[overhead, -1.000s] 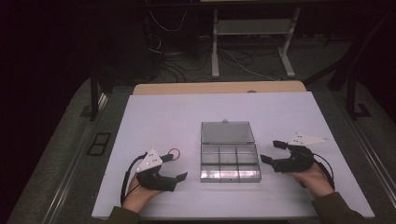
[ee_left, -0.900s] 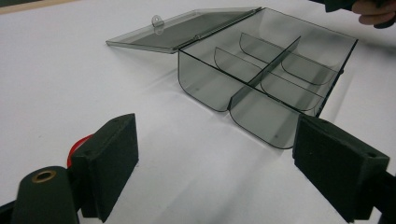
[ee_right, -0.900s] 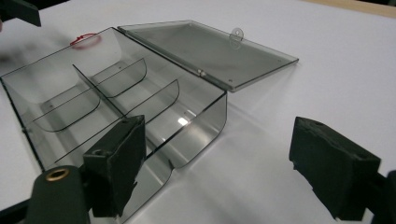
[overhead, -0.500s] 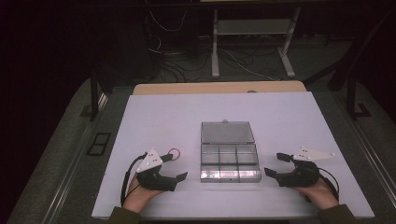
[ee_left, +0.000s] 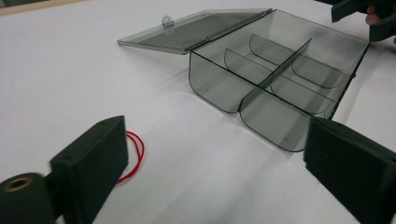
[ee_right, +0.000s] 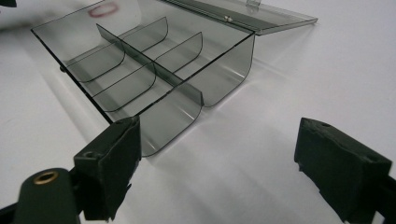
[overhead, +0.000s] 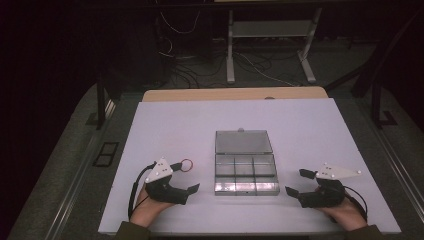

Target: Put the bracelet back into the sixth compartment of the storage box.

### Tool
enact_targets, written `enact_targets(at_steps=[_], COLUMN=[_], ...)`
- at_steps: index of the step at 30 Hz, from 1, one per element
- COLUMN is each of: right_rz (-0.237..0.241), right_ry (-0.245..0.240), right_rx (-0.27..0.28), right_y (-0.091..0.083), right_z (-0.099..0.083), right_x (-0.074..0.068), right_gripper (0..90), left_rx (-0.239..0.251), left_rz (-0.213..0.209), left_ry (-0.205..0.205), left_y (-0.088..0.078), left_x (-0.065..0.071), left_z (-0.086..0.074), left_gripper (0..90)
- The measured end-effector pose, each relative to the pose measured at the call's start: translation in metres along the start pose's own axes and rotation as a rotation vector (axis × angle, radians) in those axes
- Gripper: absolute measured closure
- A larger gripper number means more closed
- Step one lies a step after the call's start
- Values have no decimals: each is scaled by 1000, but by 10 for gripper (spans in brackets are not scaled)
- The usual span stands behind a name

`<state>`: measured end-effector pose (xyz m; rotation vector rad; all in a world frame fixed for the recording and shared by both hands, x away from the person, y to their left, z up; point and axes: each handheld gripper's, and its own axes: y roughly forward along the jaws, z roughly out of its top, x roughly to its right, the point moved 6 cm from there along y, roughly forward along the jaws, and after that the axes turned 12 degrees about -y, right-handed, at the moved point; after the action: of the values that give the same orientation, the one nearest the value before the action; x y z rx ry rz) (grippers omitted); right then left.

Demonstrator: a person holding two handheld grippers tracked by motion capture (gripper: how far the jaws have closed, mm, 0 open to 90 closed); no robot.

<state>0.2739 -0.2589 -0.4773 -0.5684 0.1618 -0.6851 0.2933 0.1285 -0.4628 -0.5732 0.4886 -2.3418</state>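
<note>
the left gripper (overhead: 189, 184) rests low over the white table (overhead: 165, 125) at the near left, held in the person's left hand (overhead: 146, 212), and its jaws stand spread wide with nothing between them; they have just been opening further. in the left gripper view the two black pads frame bare tabletop, and a red rubber band (ee_left: 134, 156) lies flat on the table just beside the left-hand pad, partly hidden behind it; whether the pad touches it cannot be told. from the high view the same red rubber band (overhead: 186, 164) sits just beyond the gripper's grey plate, between the gripper and the clear compartment box (overhead: 246, 174). that box stands in the middle of the table with its lid (overhead: 243, 141) thrown back flat on the far side, and its six compartments look empty. the right gripper (overhead: 298, 182) sits at the near right in the person's right hand (overhead: 345, 212), pointing in toward the box, and its jaws have also just been opening; they are parted wide and grip nothing. in the right gripper view the near corner of the clear compartment box (ee_right: 154, 74) lies just ahead of the left-hand pad, close to it but apart, with only white table between the two pads.
</note>
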Motion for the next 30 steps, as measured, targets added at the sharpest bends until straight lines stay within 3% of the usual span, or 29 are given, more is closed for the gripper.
enact_targets(at_steps=[3,15,30], right_rz=[-3,-6,-9], right_ry=[0,-1,-3], right_rx=[1,-12,-7], right_y=[0,1,2], right_z=[0,-1,-1], right_x=[-1,-1,0], right_gripper=[146,146,146], left_rx=[-8,0,19], left_rz=[16,29,57], left_ry=[11,-30,-47], left_y=[1,6,15], left_x=[-2,-22,-42], left_z=[3,16,37], left_gripper=[0,0,0])
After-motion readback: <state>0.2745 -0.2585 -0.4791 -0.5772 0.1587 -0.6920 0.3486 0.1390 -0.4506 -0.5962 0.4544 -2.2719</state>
